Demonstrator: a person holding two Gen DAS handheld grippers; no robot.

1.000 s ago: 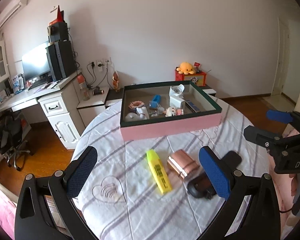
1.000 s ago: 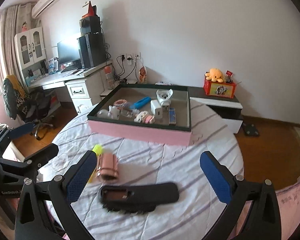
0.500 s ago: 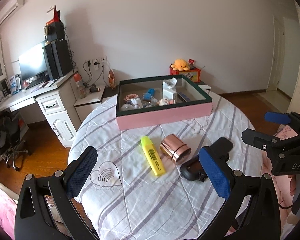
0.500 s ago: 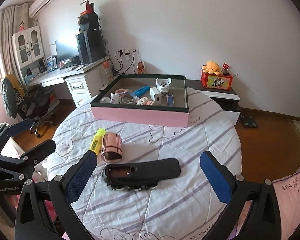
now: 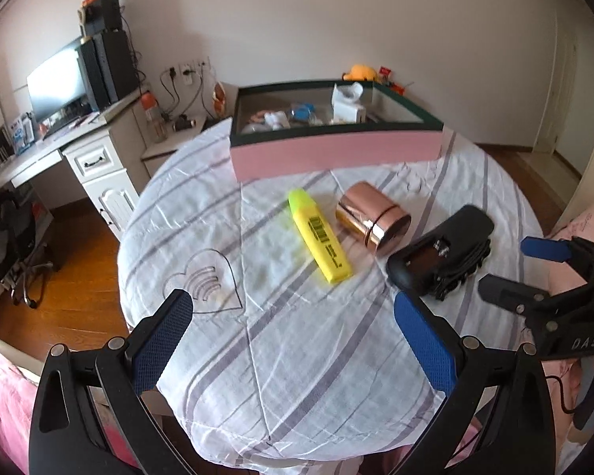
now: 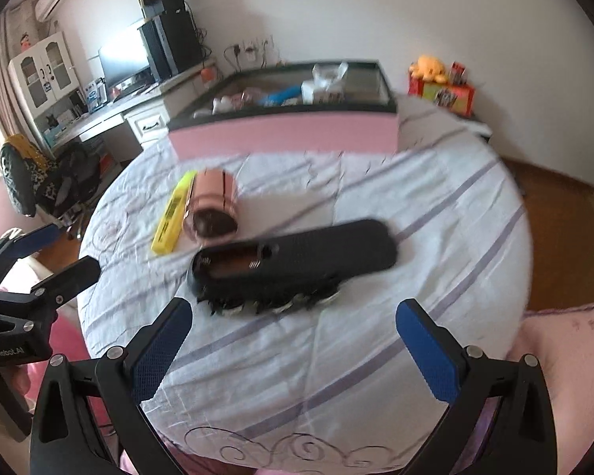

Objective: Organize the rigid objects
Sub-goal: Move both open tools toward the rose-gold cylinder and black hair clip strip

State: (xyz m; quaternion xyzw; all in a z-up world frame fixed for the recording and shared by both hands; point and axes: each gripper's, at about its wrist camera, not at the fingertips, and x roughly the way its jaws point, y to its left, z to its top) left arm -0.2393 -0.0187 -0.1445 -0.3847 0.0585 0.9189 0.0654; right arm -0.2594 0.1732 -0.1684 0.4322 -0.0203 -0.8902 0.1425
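Brush: my black brush [image 6: 293,261] lay at 12 o'clock, stiff, light; grasp its narrow handle.
Hand-held grippers: my right hand-held gripper [image 6: 293,350] and left hand-held gripper [image 5: 293,340] gaped wide, empty.

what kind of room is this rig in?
Likely a home bedroom or study: a white desk with a monitor, a plush toy by the wall, and a round cloth-covered table used as the workspace.

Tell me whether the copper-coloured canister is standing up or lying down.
Lying down: the canister rests on its curved side on the tablecloth, beside the highlighter.
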